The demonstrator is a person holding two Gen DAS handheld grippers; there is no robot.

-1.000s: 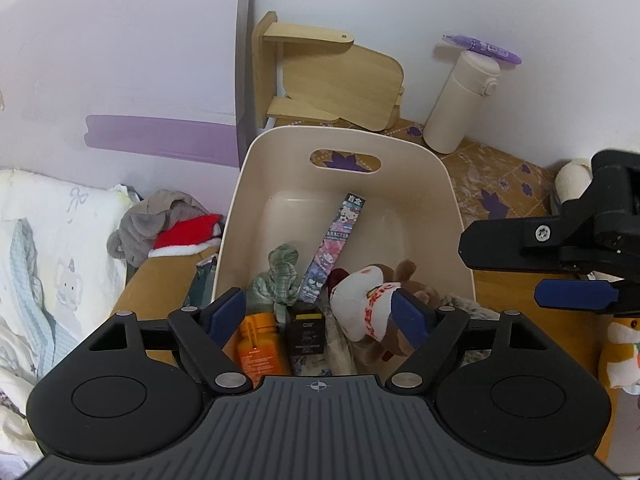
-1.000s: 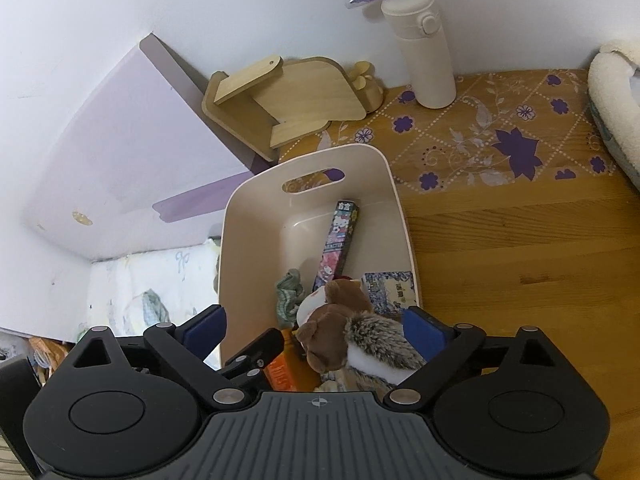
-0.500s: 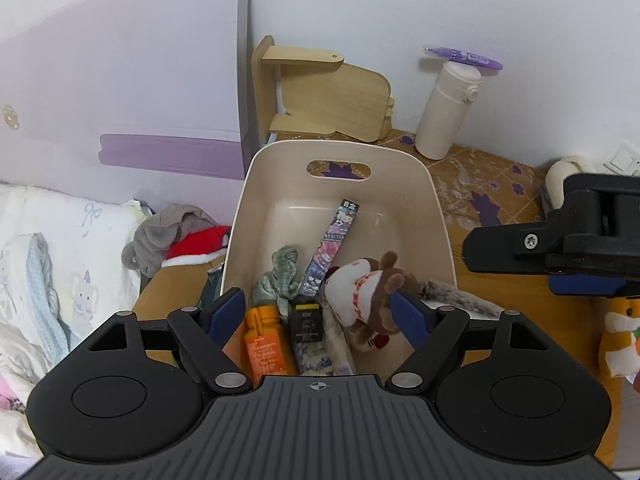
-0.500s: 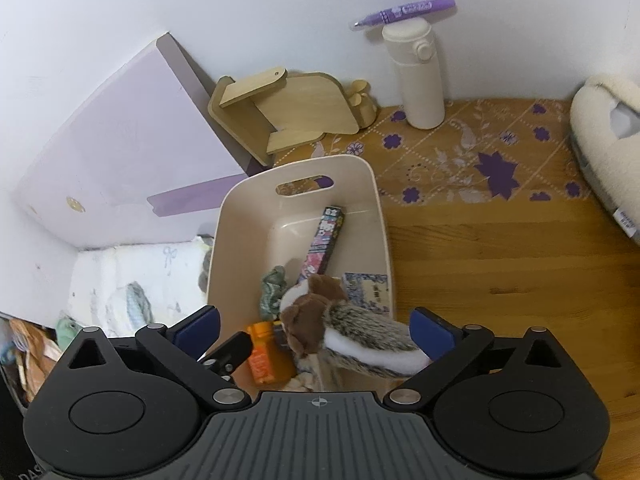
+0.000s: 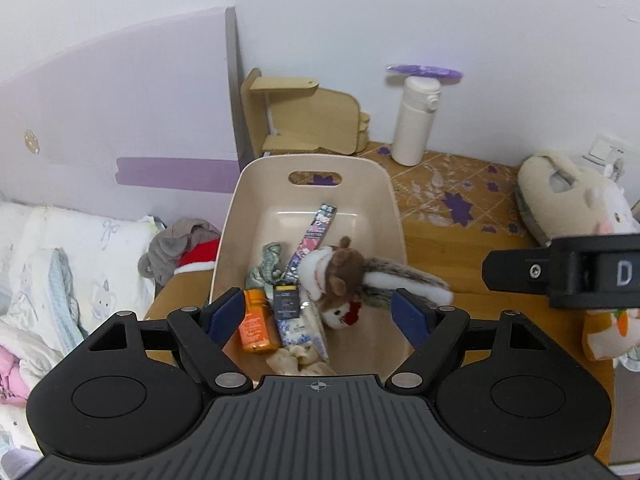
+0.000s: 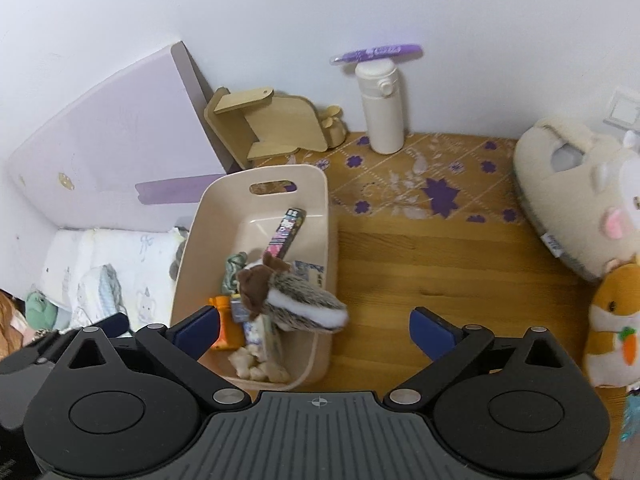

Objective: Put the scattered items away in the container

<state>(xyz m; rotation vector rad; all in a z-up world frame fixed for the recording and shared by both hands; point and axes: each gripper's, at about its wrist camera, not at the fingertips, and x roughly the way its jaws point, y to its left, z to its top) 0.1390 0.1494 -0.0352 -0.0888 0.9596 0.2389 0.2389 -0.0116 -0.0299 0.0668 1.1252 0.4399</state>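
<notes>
Both sets of jaws are held spread and empty: left gripper above the near end of the container, right gripper above the container's near right corner and bare tabletop.

Container contents, as seen:
- plush squirrel, lying across the right rim with its striped tail hanging outside;
- orange bottle;
- small dark box;
- long printed box, leaning toward the far wall;
- green fabric piece;
- cream scrunched item at the near end.

Risk, judged: the squirrel could be tipped out by its overhanging tail if the rim is knocked. The container stands at the tabletop's left edge beside the bed, so a shove could send it over.

Surroundings:
- hamster plush and a large cream plush, near right, possibly left to be gathered;
- white flask with a purple pen balanced on top;
- wooden stand, far side;
- grey-and-red cloth, left of the container.
</notes>
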